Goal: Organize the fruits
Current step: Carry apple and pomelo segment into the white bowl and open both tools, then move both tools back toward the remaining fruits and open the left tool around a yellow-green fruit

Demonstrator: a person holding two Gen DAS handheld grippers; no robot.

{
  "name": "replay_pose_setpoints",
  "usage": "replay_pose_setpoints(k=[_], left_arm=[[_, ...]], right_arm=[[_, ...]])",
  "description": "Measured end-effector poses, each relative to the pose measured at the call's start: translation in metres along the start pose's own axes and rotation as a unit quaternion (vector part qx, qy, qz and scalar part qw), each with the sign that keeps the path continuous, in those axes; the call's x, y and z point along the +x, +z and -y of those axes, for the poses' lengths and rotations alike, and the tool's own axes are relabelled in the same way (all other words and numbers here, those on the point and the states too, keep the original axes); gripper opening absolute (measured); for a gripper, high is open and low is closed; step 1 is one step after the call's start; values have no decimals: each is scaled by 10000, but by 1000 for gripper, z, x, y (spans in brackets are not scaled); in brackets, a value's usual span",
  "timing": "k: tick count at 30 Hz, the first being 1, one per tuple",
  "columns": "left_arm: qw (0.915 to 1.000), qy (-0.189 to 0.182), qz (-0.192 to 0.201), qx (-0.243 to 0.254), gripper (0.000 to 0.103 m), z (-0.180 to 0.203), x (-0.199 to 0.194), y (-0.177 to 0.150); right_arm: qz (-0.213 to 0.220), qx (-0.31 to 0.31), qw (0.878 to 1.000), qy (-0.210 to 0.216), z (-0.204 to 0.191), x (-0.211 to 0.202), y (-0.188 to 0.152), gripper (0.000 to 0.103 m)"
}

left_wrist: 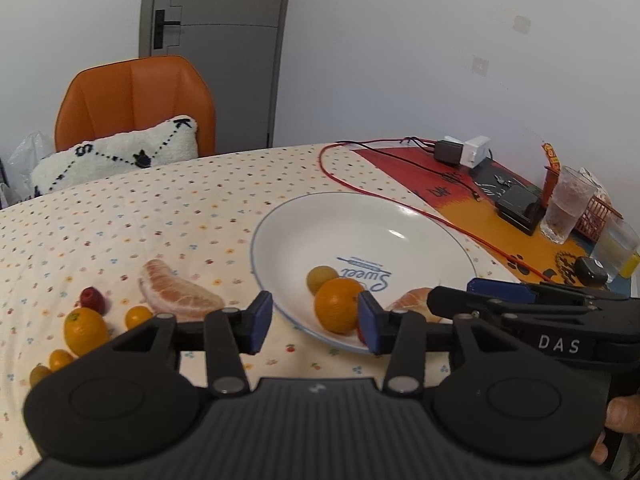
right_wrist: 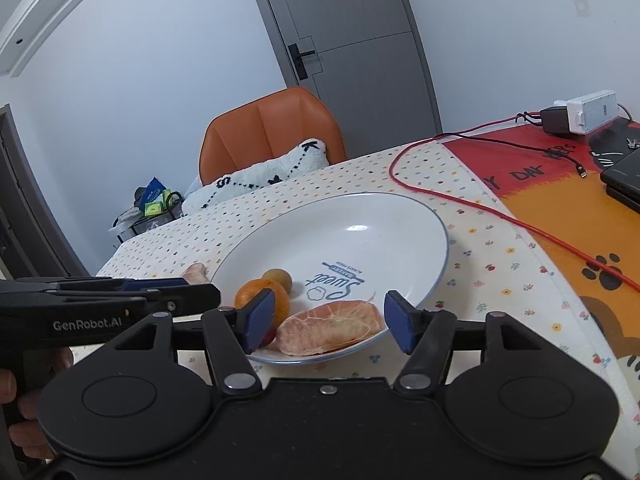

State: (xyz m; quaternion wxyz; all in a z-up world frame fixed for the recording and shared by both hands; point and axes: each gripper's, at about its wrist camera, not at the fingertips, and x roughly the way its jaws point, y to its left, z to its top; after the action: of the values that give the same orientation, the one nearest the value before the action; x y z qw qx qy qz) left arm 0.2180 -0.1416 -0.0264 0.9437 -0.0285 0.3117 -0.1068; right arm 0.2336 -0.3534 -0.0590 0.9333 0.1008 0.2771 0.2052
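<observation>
With both grippers, left (left_wrist: 316, 322) and right (right_wrist: 330, 316), held apart and empty at the near rim of the plate (right_wrist: 400, 216), the orange (left_wrist: 338, 310) and segment (right_wrist: 330, 332) lying there could be nudged off if clipped.

Black hand-held gripper (left_wrist: 316, 322) with blue pads (left_wrist: 262, 320), silver screws.

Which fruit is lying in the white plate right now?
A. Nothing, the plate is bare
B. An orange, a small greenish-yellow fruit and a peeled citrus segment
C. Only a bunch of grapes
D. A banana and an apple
B: the right wrist view shows the orange, the small greenish-yellow fruit and the peeled citrus segment inside the white plate.
</observation>
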Motion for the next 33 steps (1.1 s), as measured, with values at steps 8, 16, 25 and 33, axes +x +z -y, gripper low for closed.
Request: replay_pose_setpoints(k=[8,16,25,33], left_arm=[[9997,175,83,-163,64,-21,-16,-5],[9983,442,197,-332,78,-44,-33,-11],[9962,626,218,-560,82,-73,-47,-20],[9942,711,261,-761,82,-100,-59,-29]], right_arm=[[-33,-84,10000,34,-16,1,-2,67],[-97,-264,9995,133,-40,4,-3,76],[-154,-387,9988,241,-64,10,-4,84],[-209,-554,9977,340,-89,17,-5,88]])
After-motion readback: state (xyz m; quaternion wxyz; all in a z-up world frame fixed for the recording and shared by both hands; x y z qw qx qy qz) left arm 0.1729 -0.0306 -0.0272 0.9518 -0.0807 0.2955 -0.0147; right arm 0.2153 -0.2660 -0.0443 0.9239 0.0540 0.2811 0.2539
